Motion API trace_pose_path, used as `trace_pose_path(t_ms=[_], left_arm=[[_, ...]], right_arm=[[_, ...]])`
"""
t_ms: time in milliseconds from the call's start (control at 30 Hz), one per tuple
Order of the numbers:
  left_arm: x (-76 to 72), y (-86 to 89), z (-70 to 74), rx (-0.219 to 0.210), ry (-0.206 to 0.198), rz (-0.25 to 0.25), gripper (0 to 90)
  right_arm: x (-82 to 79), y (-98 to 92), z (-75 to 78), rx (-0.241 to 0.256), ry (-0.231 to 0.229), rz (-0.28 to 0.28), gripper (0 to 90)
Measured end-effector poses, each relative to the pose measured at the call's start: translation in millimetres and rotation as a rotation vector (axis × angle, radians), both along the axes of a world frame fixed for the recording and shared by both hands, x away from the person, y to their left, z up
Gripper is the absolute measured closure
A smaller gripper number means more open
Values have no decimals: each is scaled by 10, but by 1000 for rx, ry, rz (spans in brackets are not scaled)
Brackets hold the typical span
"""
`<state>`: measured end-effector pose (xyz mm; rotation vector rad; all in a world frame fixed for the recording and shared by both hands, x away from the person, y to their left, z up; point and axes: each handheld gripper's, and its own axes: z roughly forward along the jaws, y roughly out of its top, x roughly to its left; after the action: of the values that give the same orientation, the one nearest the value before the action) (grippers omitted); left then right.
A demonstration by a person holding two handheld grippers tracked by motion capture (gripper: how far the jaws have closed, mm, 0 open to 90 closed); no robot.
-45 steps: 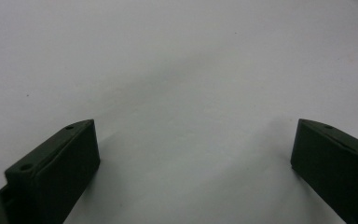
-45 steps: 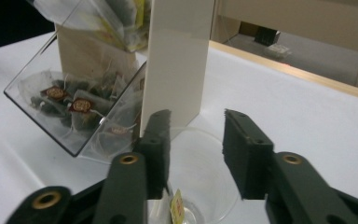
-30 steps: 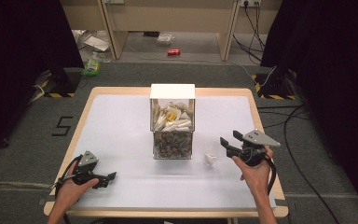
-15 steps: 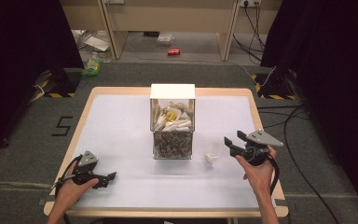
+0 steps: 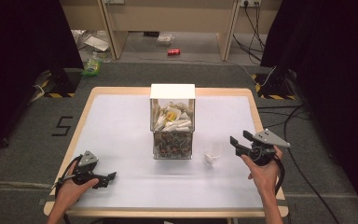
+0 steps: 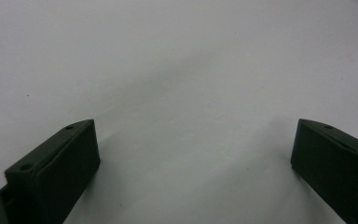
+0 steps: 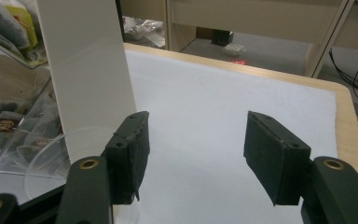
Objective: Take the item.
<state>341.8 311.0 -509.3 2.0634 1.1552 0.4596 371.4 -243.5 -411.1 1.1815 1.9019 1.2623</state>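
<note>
A clear plastic box [image 5: 172, 126] with a white top stands mid-table, holding paper packets above and darker sachets below; its wall and white panel [image 7: 84, 70] show in the right gripper view. A small clear cup [image 5: 213, 153] sits just right of the box, and its rim [image 7: 46, 154] lies left of my right jaws. My right gripper [image 5: 240, 140] hovers open and empty to the right of the cup [image 7: 196, 154]. My left gripper [image 5: 108, 178] rests open near the front left edge, with bare white tabletop between its jaws [image 6: 193, 158].
The white table top [image 5: 121, 126] has a wooden rim [image 5: 256, 112]. Beyond it are desk legs, a red can [image 5: 173, 52] and litter on the floor. Cables [image 5: 289, 126] run at the right, and black curtains stand on both sides.
My right gripper has drifted slightly to the right, away from the cup. The left gripper has stayed put.
</note>
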Motion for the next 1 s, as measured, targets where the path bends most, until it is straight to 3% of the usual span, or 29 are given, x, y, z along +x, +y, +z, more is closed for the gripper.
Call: trace_pose_path(t_ms=[500,1000], left_arm=[[0,-1,0,0,0,0,4],[4,-2,-4,-1,-2,-5,3]], right_arm=[[-72,-208,-128,5,28,-47,410],[-138,-243,-218,-1,43,-48,394]])
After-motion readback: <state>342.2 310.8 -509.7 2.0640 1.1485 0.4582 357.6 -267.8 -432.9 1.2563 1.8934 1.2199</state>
